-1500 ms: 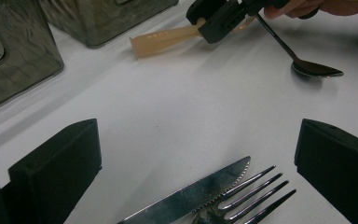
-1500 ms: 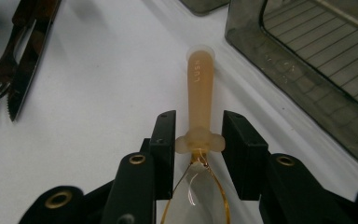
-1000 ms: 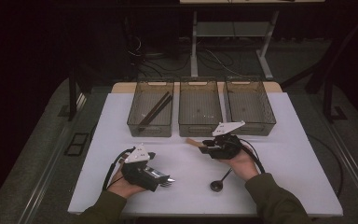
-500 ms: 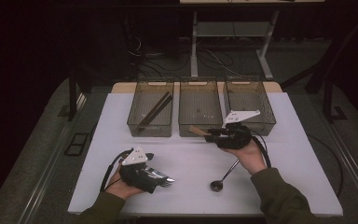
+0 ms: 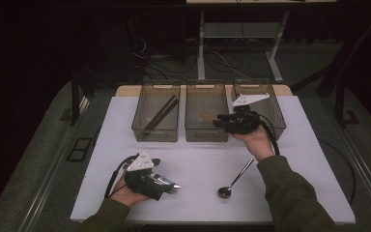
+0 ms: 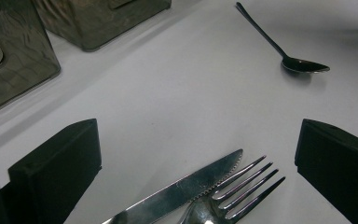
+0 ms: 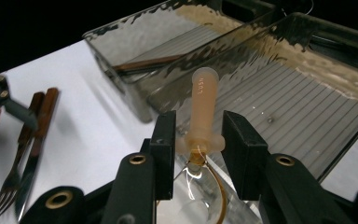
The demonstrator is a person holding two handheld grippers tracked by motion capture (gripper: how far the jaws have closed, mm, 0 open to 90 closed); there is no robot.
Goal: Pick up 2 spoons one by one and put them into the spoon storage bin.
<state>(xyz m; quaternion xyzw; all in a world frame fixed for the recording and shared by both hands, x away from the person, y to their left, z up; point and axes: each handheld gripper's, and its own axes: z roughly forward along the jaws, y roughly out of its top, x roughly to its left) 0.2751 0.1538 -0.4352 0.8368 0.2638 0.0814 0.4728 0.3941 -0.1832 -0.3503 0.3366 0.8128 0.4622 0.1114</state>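
One pale, tan-handled utensil (image 7: pixel 203 112) is pinched between the jaws of the right gripper (image 5: pixel 221 120), its long axis pointing forward over the middle clear plastic bin (image 5: pixel 206 129). The left gripper (image 6: pixel 200 165) rests with jaws spread around the steel knife (image 6: pixel 177 193) and fork (image 6: pixel 228 196), gripping neither.

Three bins (image 5: pixel 206 112) were ranged side by side along the far edge of the bench (image 5: pixel 125 130), their walls closing that side. Open bench was left in front of them, broken only by a spoon (image 5: pixel 234 180) at the near right and a knife (image 6: pixel 182 191) and fork (image 6: pixel 233 193) at the near left.
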